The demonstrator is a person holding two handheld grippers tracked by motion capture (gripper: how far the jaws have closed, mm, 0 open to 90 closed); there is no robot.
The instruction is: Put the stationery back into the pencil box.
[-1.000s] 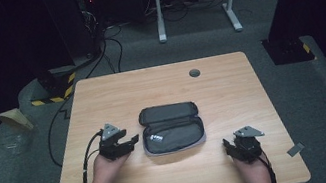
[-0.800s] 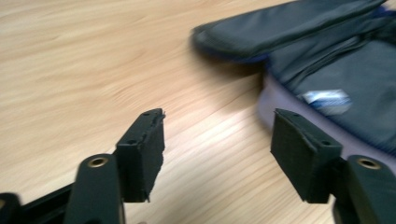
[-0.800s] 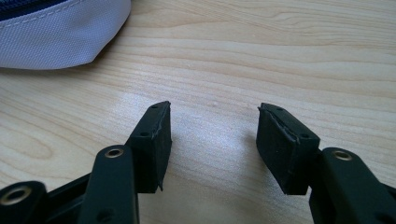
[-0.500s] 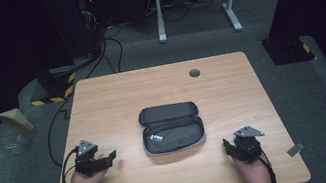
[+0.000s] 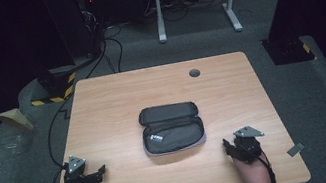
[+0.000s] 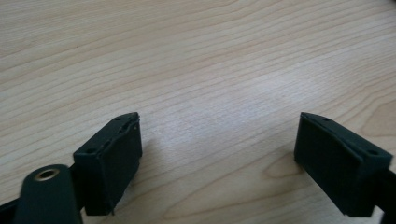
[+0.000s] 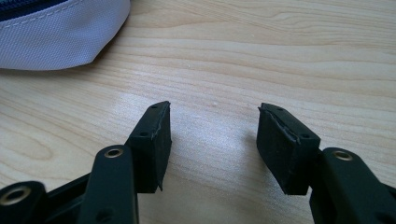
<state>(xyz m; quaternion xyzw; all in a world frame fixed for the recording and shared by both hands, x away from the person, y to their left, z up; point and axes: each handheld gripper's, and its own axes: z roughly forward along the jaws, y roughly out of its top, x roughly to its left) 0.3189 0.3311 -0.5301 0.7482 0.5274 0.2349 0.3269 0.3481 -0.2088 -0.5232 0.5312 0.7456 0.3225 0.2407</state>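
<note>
1. Pencil case (image 5: 173,134): grey fabric pouch w/ dark zip band, lying flat at bench (image 5: 160,87) centre, long axis running 9 to 3 o'clock; zip appears shut. Small white label on its top face, toward 9 o'clock.
2. Handling (judged): light, soft, will sag if lifted by one end; woven cloth gives fair friction. Best hold is likely a pinch on the seamed rim or an end by the zip, not the flat top.
3. Left gripper (image 5: 98,173): at approx. 8 o'clock of the case, well apart from it, near the bench's near-left corner. Jaws have just been opening and stand wide, nothing between them; in the left gripper view, bare wood lies under them.
4. Right gripper (image 5: 225,144): at approx. 4 o'clock of the case, near it, not touching. Jaws part-open, empty; pointing toward 10 o'clock, case corner (image 7: 60,32) ahead.
5. Both hands low over the bench, forearms entering from 6 o'clock.
</note>
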